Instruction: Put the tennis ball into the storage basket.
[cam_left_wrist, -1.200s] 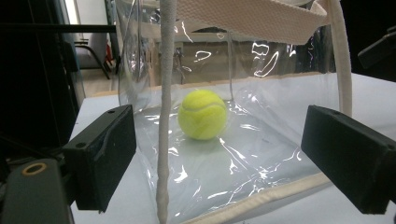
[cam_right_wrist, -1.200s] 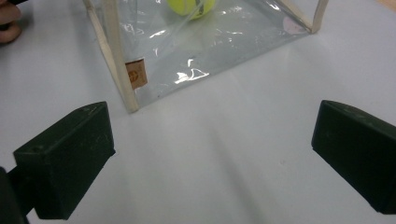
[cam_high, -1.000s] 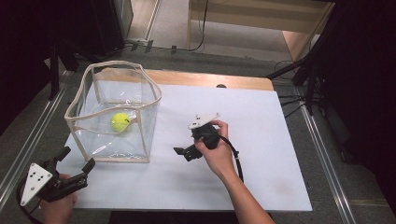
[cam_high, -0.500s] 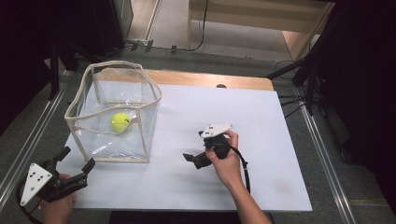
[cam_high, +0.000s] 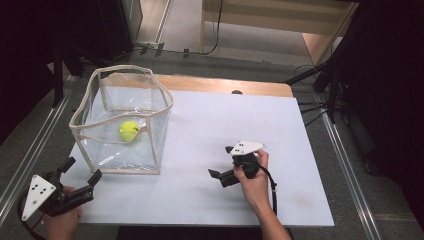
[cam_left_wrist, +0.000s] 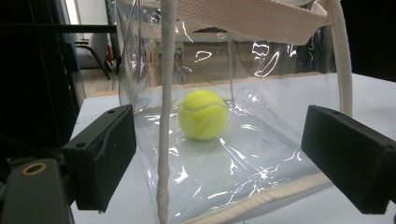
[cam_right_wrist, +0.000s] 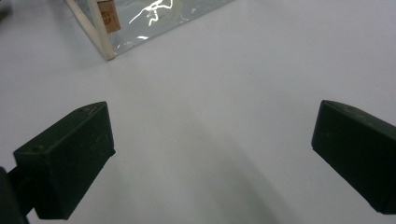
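**Ball in the bag, both grippers empty**

While the left gripper (cam_high: 80, 172) hovers at the table's (cam_high: 210, 200) near left corner, jaws spread and aimed at the bag (cam_high: 131, 165), the right gripper (cam_high: 221, 162) hangs mid-table, jaws also spread over bare white. Farther back, the ball (cam_high: 128, 130) rests on the clear bag's floor.

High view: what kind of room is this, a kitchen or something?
Probably a lab or workshop, not a kitchen: a plain white table, metal rails beside it, and loose cables on the bare floor.
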